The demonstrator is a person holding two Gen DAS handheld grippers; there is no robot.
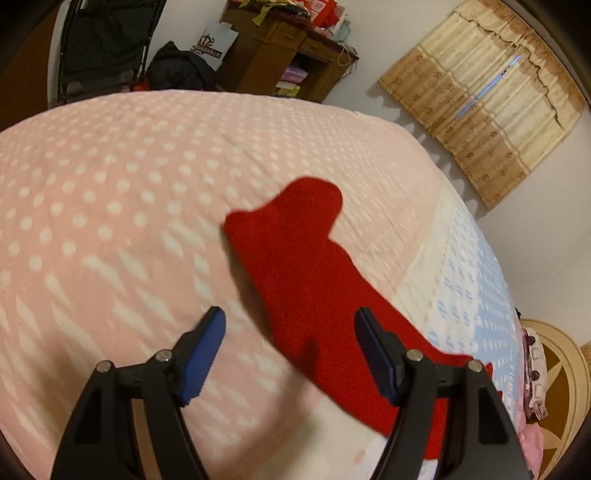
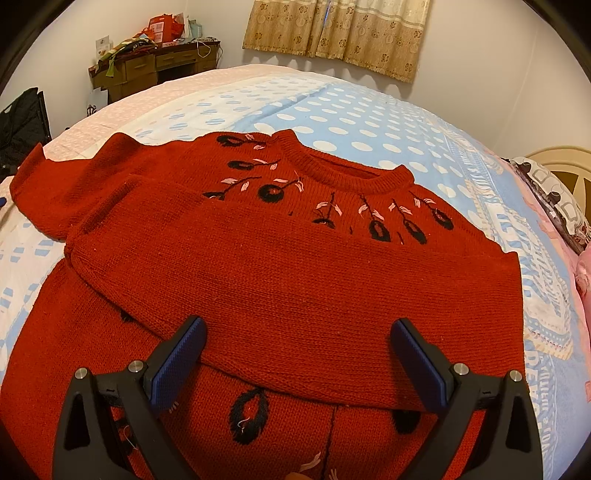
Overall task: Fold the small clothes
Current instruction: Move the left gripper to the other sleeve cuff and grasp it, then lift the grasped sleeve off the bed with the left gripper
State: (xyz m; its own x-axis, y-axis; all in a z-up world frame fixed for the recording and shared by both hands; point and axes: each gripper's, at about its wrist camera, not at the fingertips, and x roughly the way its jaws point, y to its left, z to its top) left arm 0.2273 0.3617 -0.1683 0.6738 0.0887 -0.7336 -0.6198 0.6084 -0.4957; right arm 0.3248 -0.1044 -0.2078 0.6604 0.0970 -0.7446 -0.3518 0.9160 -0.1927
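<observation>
A red knitted sweater [image 2: 288,280] with black and pink flower stitching lies front up on the bed. One sleeve [image 2: 295,295] is folded across the chest. The other sleeve [image 1: 295,251] stretches out over the pink bedcover in the left wrist view. My left gripper [image 1: 290,354] is open just above this sleeve, with the sleeve between and under its blue pads. My right gripper [image 2: 297,365] is open and empty above the sweater's lower body, near the folded sleeve's edge.
The bed has a pink dotted cover [image 1: 110,192] and a blue dotted cover [image 2: 369,118]. A cluttered wooden desk [image 2: 155,66] and a black bag [image 1: 181,70] stand beyond the bed. Curtains [image 2: 340,33] hang on the wall. A headboard [image 2: 554,162] stands at right.
</observation>
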